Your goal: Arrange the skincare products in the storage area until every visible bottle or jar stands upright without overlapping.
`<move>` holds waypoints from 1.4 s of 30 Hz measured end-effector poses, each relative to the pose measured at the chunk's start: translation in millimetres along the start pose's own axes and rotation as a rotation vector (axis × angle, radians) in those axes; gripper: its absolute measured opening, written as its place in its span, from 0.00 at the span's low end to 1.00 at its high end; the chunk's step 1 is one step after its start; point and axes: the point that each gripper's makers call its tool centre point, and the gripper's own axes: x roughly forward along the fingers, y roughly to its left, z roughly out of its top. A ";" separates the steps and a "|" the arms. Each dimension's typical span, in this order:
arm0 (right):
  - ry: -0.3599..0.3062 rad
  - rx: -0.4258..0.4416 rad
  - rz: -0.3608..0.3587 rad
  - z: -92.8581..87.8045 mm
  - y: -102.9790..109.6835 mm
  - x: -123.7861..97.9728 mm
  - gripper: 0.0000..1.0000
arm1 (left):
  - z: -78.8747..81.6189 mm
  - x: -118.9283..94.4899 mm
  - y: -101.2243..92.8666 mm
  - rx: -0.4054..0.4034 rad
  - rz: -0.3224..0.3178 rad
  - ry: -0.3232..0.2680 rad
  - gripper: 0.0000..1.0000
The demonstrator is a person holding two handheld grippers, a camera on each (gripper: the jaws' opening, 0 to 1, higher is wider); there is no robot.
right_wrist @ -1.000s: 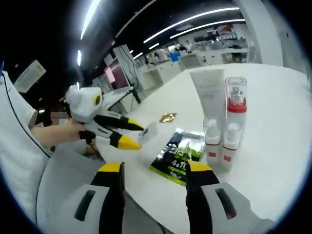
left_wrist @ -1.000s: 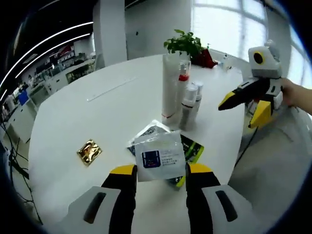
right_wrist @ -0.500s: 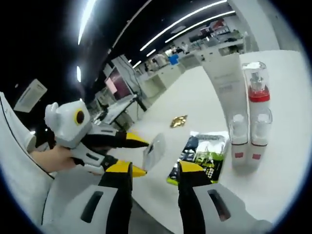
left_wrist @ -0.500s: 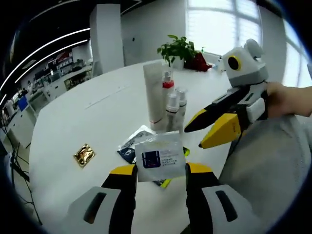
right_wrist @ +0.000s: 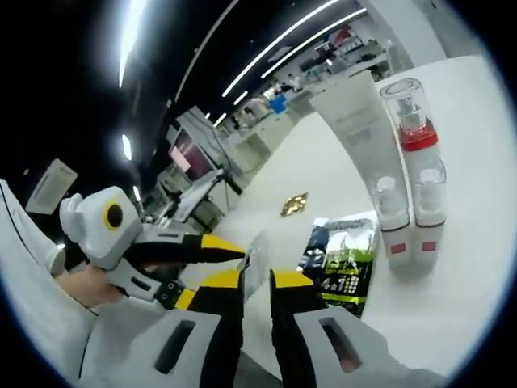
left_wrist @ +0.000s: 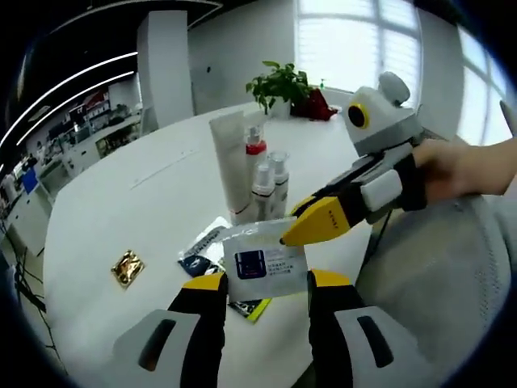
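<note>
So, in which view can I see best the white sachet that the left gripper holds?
The left gripper view: the white sachet faces the camera flat, showing its dark blue label, between that gripper's jaws, with the right gripper tip at its upper edge. In the right gripper view the sachet appears edge-on, a thin pale strip.

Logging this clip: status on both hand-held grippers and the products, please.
Left hand-held gripper shut on sachet. Right hand-held gripper closing on sachet's edge. Tube and bottles upright on table; packets flat beside them.
</note>
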 end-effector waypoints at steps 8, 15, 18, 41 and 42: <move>0.001 0.037 0.026 -1.9 2.3 -0.6 0.01 | -6.4 2.3 -1.3 -0.013 -0.017 0.012 0.38; 0.008 0.031 0.020 -3.2 -5.4 0.1 0.01 | -11.6 -2.7 0.9 -0.090 -0.071 0.001 0.41; 0.025 0.031 0.024 -7.3 -3.0 1.6 0.01 | -20.5 -7.2 12.9 -0.119 -0.061 0.009 0.39; 0.186 -0.021 0.141 -19.6 31.5 58.4 0.01 | -62.5 -32.0 43.1 -0.392 -0.133 0.014 0.06; 0.199 -0.026 0.140 -20.4 31.2 62.8 0.01 | -66.7 -33.0 47.2 -0.398 -0.124 0.031 0.04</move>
